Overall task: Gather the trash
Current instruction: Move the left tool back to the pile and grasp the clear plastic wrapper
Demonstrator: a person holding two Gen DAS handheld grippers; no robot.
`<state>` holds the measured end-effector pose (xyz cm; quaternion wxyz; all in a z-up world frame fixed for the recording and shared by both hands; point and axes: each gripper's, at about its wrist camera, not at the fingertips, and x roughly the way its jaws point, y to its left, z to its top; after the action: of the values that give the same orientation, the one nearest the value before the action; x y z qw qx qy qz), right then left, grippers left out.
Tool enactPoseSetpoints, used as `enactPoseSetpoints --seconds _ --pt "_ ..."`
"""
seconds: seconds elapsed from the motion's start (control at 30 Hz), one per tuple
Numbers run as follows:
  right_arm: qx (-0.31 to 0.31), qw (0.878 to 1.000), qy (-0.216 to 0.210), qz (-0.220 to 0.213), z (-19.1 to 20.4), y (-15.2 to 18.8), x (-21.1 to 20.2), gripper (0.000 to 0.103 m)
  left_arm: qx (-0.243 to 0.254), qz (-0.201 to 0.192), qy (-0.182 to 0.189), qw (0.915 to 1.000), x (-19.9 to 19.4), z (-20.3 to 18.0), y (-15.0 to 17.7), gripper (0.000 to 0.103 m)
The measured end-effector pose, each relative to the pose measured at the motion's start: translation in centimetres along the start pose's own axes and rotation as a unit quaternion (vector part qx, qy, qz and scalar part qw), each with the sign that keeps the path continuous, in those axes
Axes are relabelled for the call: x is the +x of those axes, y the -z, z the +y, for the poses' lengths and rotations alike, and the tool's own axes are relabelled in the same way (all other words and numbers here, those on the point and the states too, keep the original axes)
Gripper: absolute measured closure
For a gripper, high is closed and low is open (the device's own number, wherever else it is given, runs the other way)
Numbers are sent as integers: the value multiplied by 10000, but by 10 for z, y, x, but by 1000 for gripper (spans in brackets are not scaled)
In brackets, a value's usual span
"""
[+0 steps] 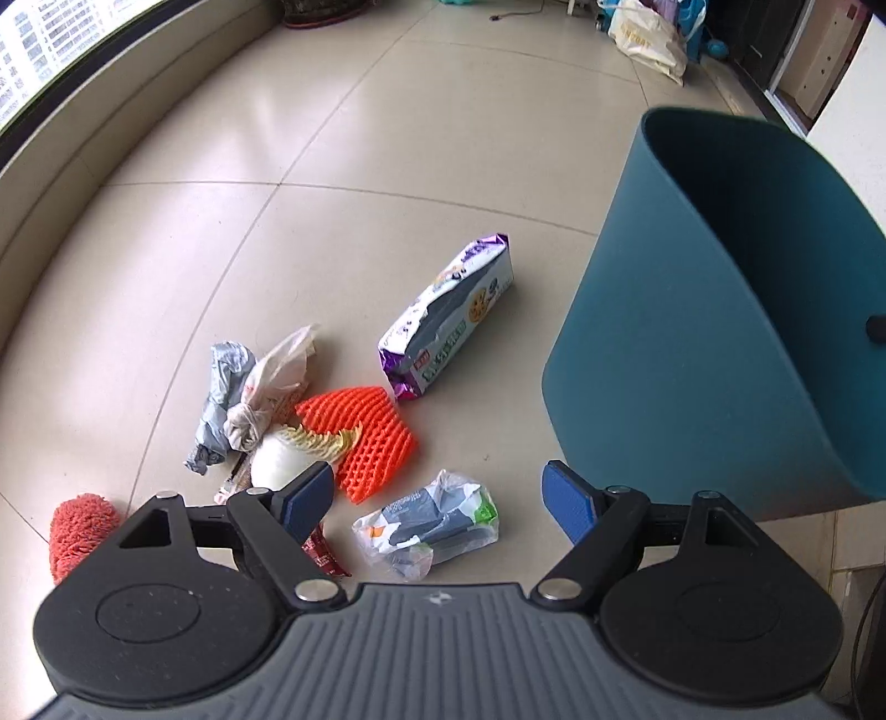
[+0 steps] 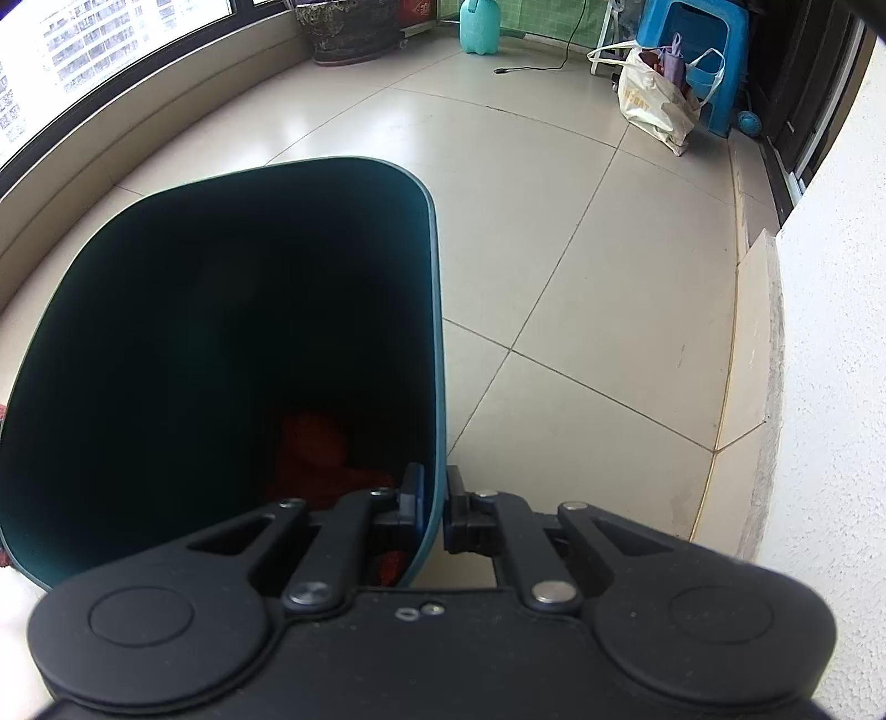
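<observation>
Trash lies scattered on the tiled floor in the left wrist view: a crumpled clear wrapper (image 1: 429, 523), an orange foam net (image 1: 365, 437), a purple-and-white biscuit packet (image 1: 451, 315), a grey plastic wad (image 1: 219, 407) and a knotted bag (image 1: 271, 387). My left gripper (image 1: 440, 504) hangs open above the crumpled wrapper, nothing between its blue pads. The teal bin (image 1: 709, 332) stands to the right. In the right wrist view my right gripper (image 2: 436, 507) is shut on the teal bin's rim (image 2: 437, 387), one pad inside and one outside. Something orange (image 2: 315, 448) lies inside the bin.
A red fuzzy item (image 1: 77, 531) lies at the far left by the left gripper's body. A white wall (image 2: 830, 387) runs along the right. A cream tote bag (image 2: 656, 108), a blue stool (image 2: 692, 50) and a planter (image 2: 354, 33) stand at the far end.
</observation>
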<state>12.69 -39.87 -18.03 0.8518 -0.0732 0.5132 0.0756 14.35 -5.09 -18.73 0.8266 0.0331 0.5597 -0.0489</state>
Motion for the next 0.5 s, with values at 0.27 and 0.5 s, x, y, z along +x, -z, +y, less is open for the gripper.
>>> enactPoseSetpoints --seconds 0.27,0.5 --pt "-94 9999 46 43 3 2 -1 98 1443 736 32 9868 80 -14 32 21" --pt "-150 9998 85 122 8 -2 0 97 1979 991 0 9752 136 -13 47 21"
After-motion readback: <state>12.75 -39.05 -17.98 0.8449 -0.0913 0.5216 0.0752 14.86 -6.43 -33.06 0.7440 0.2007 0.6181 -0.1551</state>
